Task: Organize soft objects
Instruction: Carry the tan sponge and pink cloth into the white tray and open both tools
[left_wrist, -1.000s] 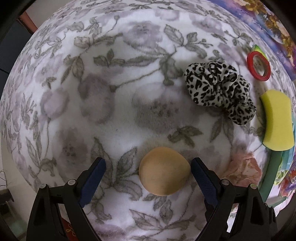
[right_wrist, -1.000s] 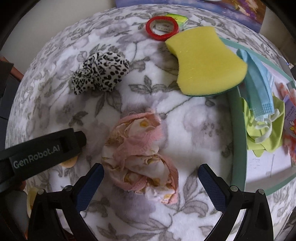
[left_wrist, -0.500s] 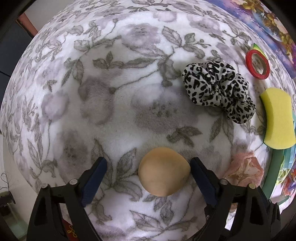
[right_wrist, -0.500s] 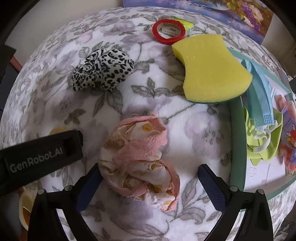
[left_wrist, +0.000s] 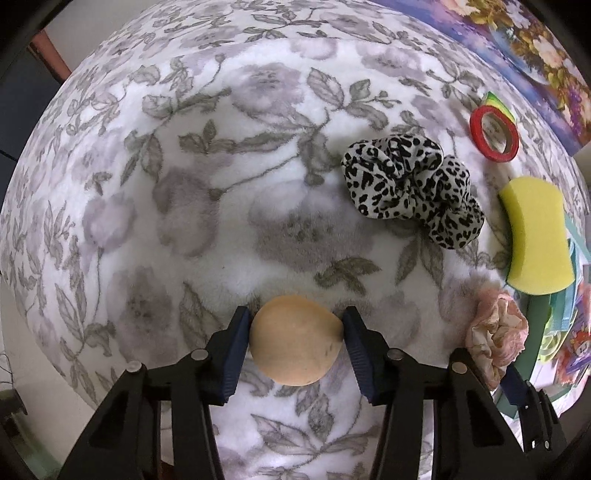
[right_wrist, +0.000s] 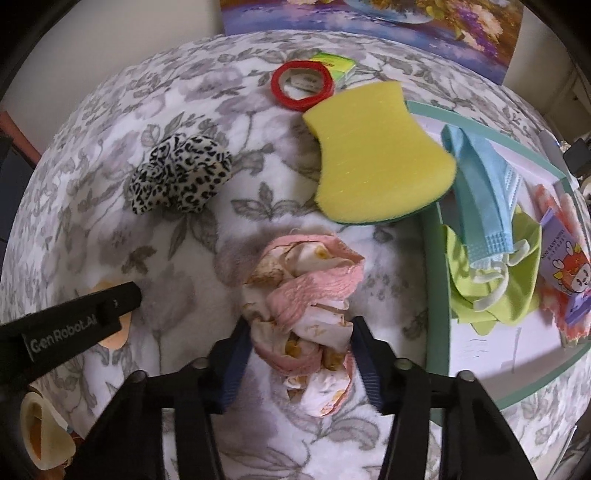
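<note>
Both grippers closing, left gripper (left_wrist: 295, 347) pinching the tan puff (left_wrist: 294, 339), right gripper (right_wrist: 301, 350) squeezing the pink cloth (right_wrist: 308, 314) between its pads, so I'd squeeze gently and lift straight.

Both grippers are closing from wide open. The left gripper (left_wrist: 295, 334) is bringing its blue pads (left_wrist: 236, 350) in from well apart on either side of the tan ball (left_wrist: 295, 339) until they are touching its two sides. The right gripper (right_wrist: 301, 349) is doing the same around the pink cloth bundle (right_wrist: 306, 306), its pads (right_wrist: 364, 354) now pressing into the bundle's near end where before they were standing clear of it, and the bundle is bunching up narrower and taller between them.
</note>
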